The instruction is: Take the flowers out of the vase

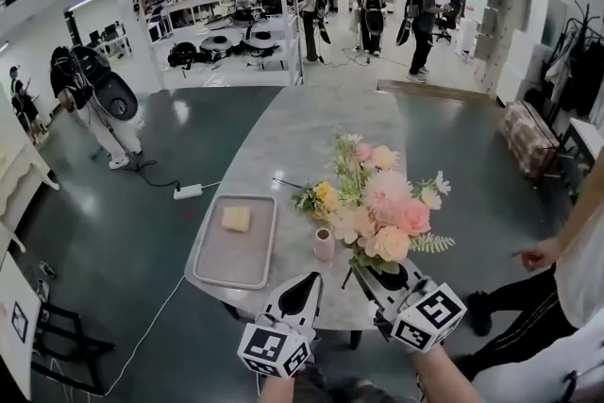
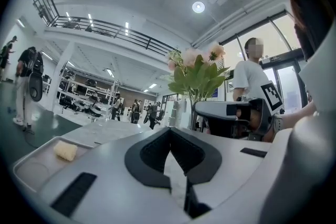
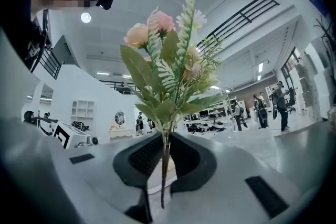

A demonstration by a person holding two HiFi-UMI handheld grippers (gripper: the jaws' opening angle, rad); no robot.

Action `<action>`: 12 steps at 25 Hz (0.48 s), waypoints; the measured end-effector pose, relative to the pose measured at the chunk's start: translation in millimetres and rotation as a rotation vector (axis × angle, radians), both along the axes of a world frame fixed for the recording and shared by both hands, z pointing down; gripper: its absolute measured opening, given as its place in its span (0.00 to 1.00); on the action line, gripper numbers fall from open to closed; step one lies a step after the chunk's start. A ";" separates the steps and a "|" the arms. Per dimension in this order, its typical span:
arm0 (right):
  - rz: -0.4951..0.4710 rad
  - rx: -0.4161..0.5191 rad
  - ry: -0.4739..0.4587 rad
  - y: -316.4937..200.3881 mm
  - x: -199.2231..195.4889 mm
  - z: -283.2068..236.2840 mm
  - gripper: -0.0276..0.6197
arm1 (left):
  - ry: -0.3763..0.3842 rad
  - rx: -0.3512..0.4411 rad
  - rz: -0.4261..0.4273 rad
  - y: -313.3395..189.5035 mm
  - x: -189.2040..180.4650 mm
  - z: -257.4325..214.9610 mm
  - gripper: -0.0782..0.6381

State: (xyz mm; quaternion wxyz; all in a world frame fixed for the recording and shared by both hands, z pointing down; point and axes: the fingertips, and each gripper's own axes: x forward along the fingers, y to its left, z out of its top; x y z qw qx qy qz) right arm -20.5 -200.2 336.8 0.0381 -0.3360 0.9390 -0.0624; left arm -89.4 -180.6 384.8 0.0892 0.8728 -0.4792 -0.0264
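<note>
A grey marble table (image 1: 283, 137) is seen in a large hall. A tray (image 1: 209, 271) is set on it, and one yellow sponge (image 1: 236, 218) lies in the tray. A small pink vase (image 1: 324, 244) stands upright just right of the tray; what it holds cannot be told. The flowers (image 1: 382, 208) are held just right of the vase, their stems pinched by the right gripper (image 3: 165, 157). The left gripper (image 2: 171, 139) is pressed together, empty. A yellow sprig (image 1: 319, 197) is seen just behind the vase.
</note>
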 end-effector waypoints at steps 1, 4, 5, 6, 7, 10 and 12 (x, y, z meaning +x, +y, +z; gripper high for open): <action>-0.001 -0.001 -0.004 1.9 0.9 0.2 0.13 | -0.002 0.001 0.001 1.8 1.2 -0.2 0.13; -0.009 0.001 -0.009 7.2 5.5 1.5 0.13 | -0.009 0.005 -0.004 5.9 6.5 -1.2 0.13; -0.013 0.002 -0.008 8.7 7.3 1.9 0.13 | -0.011 0.007 -0.007 6.8 8.6 -1.3 0.13; -0.017 0.003 -0.008 10.1 9.4 2.4 0.13 | -0.011 0.008 -0.009 7.6 11.2 -1.0 0.13; -0.021 0.003 -0.008 11.7 12.1 2.7 0.13 | -0.012 0.007 -0.011 8.6 14.5 -0.6 0.13; -0.035 0.001 -0.006 18.9 24.0 2.5 0.13 | -0.013 0.003 -0.015 13.9 28.9 0.6 0.13; -0.050 0.002 -0.004 26.0 31.7 2.6 0.13 | -0.013 0.002 -0.021 19.3 38.8 2.0 0.13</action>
